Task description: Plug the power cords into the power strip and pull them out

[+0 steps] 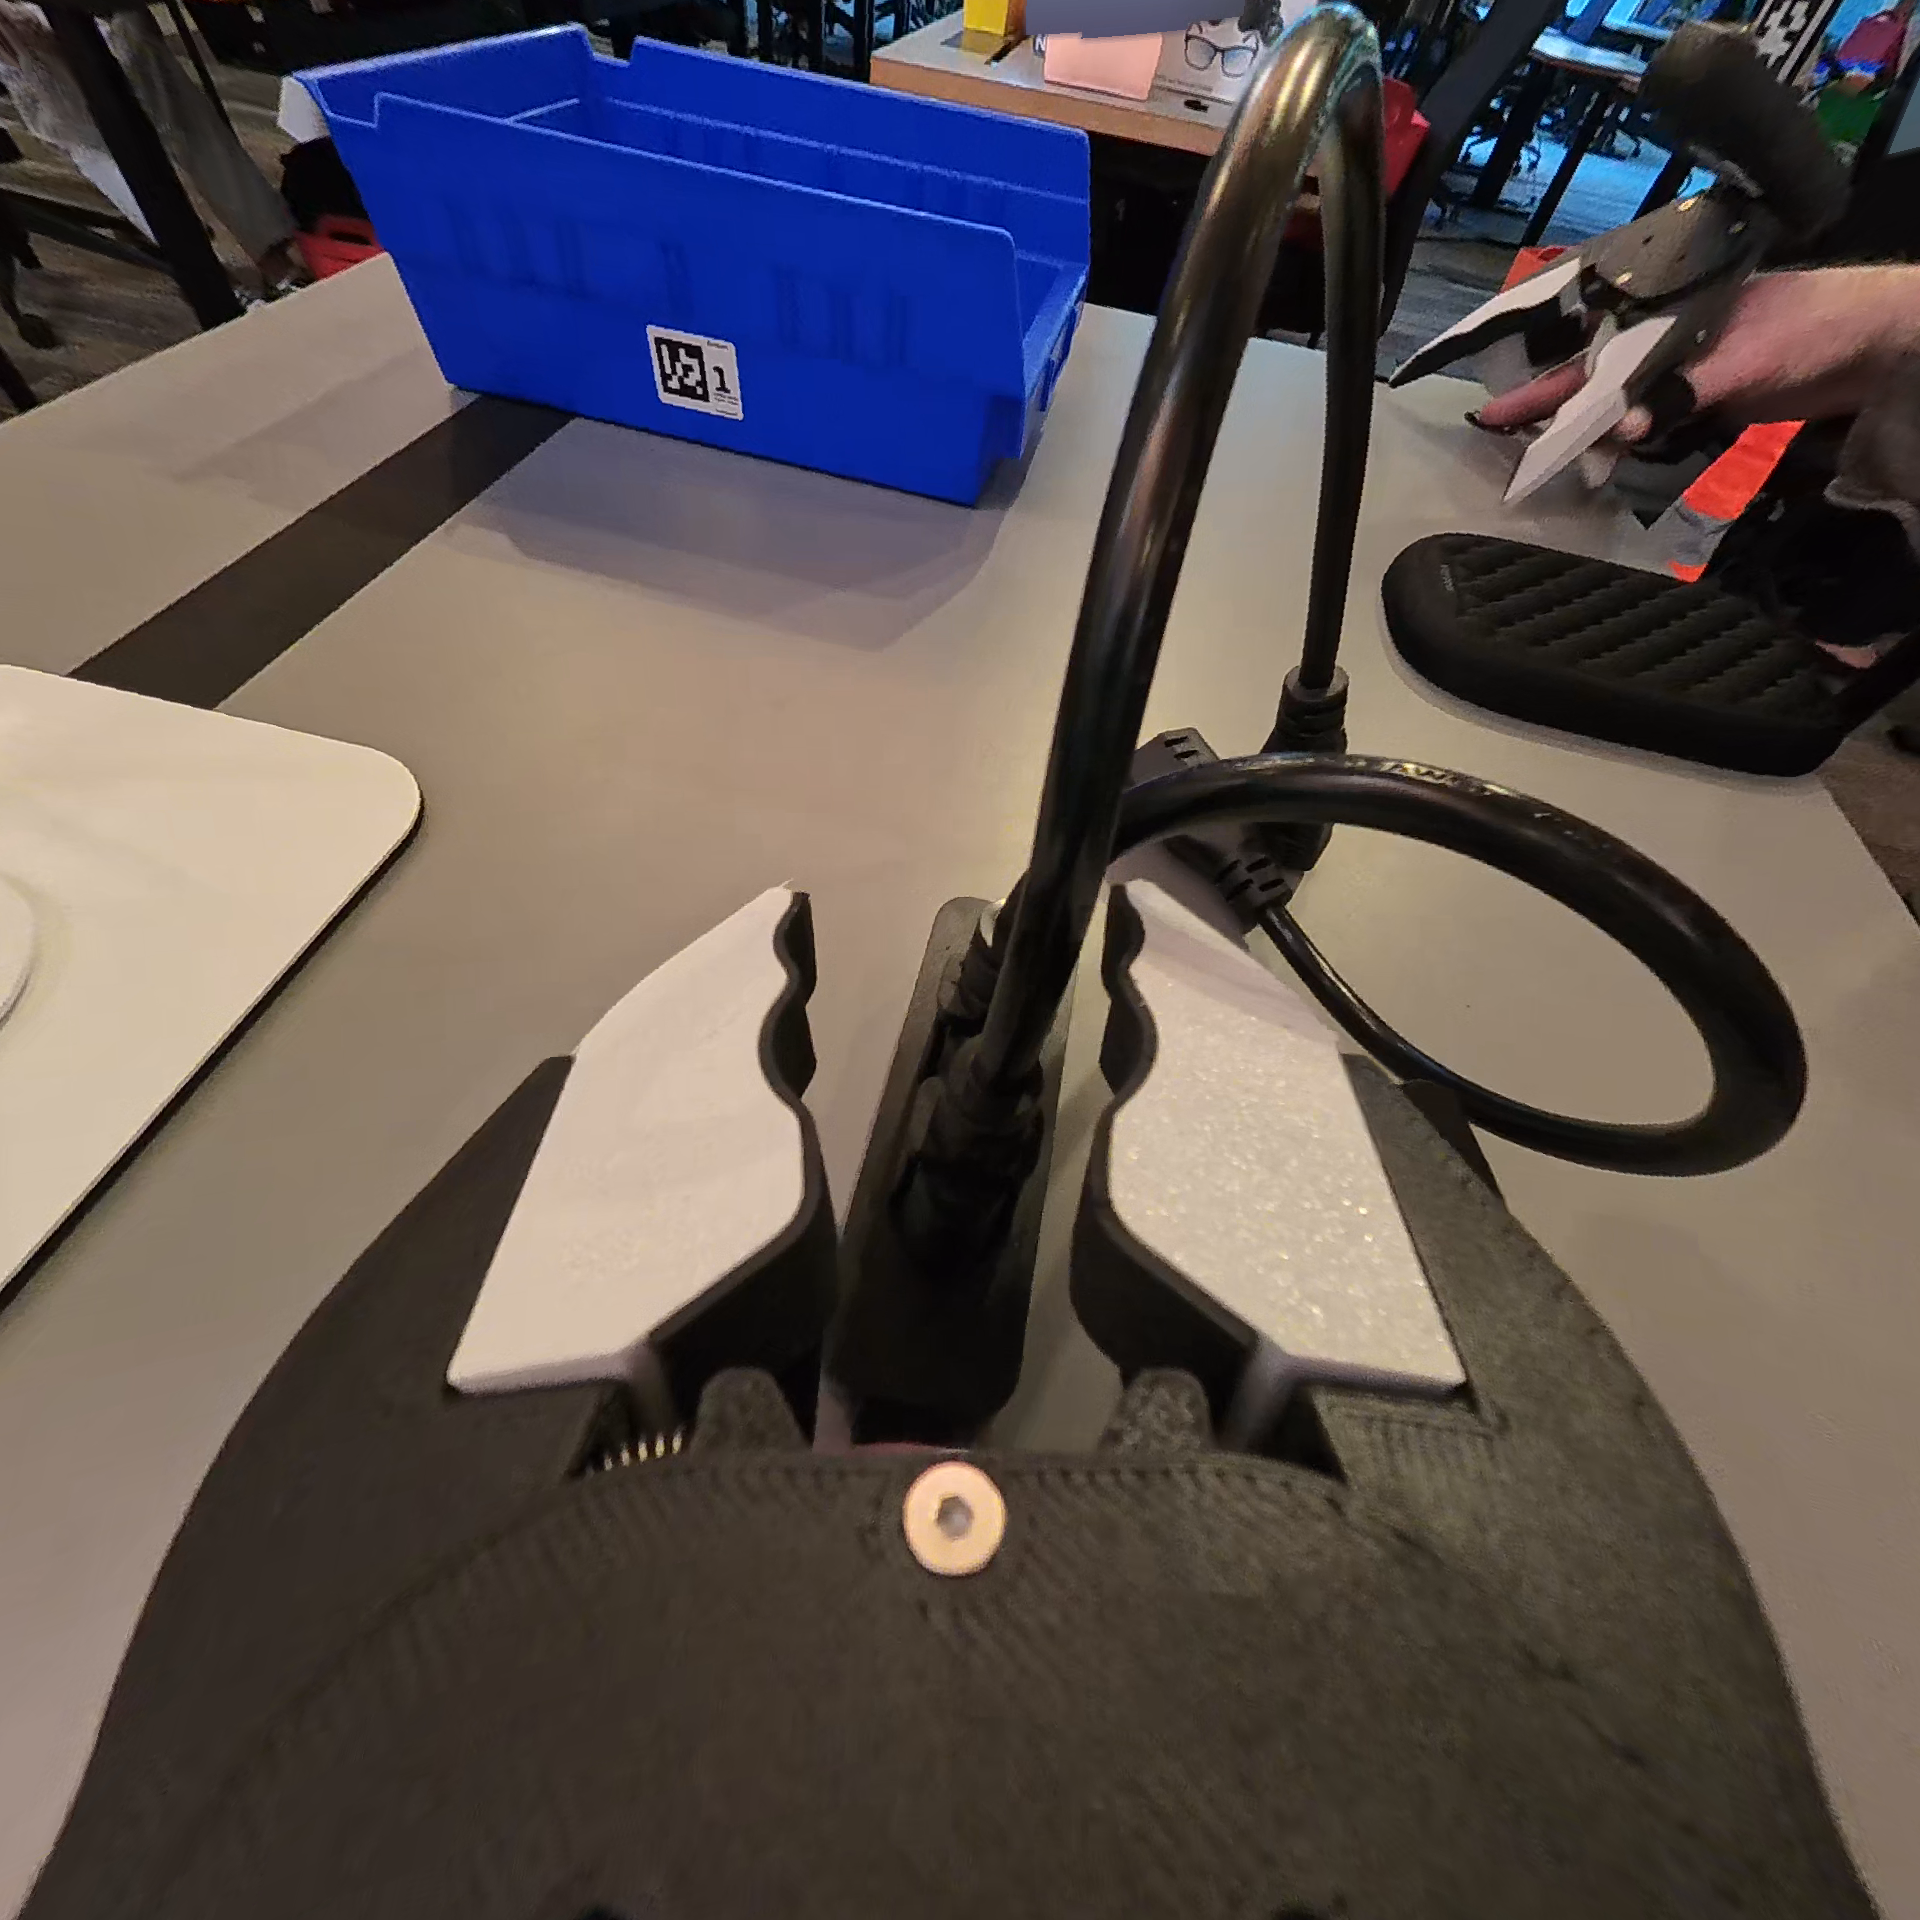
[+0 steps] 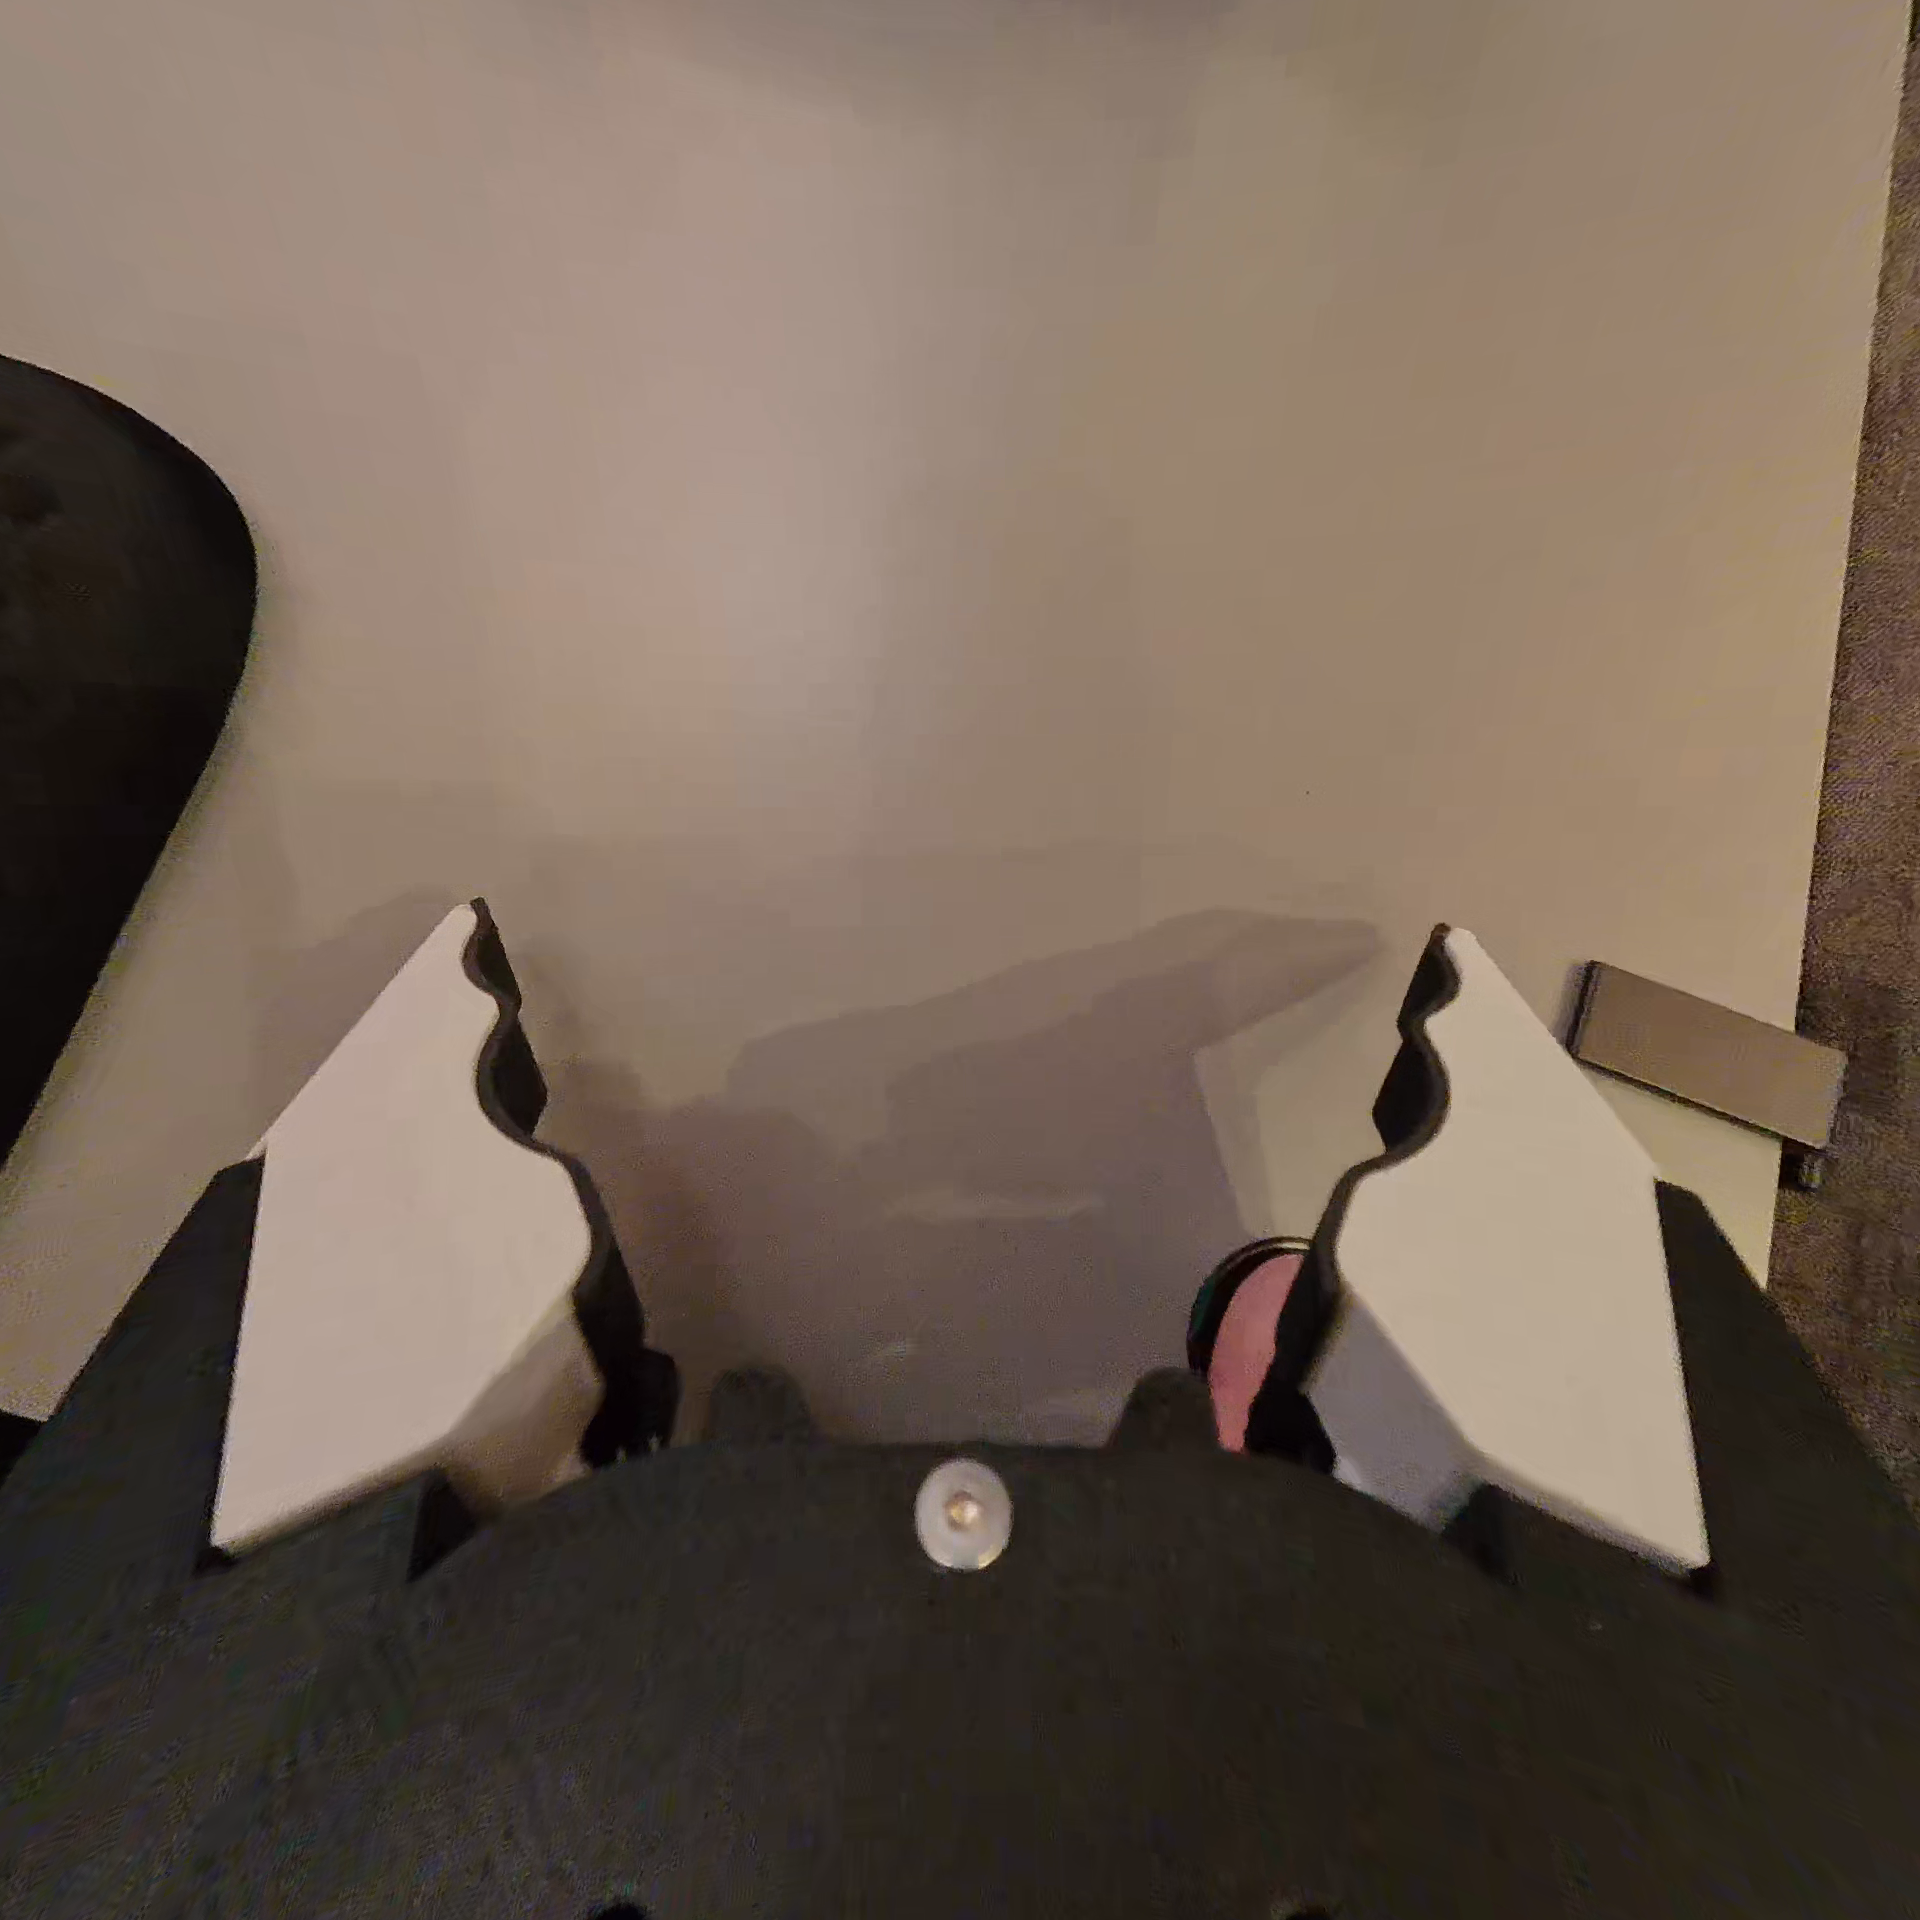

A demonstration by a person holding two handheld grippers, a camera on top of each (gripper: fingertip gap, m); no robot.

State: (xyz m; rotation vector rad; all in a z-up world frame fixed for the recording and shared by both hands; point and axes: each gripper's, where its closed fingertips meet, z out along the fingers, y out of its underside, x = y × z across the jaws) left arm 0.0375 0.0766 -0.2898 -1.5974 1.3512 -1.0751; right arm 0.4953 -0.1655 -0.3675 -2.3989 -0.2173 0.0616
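We hold the left gripper [image 1: 956,925] spread, fingers astride the strip [image 1: 940,1195] on the table [image 1: 623,748], not touching it. A plug [image 1: 971,1132] sits in the strip; its cord [image 1: 1153,499] arches up and over to a second plug [image 1: 1311,717]. Right gripper [image 2: 956,925] is spread wide over bare table (nothing between its fingers). Risk: pulling by the cord could drag the unheld strip along.

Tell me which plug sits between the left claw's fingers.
The near plug, whose cord arches upward. The far plug stands beyond the left claw.
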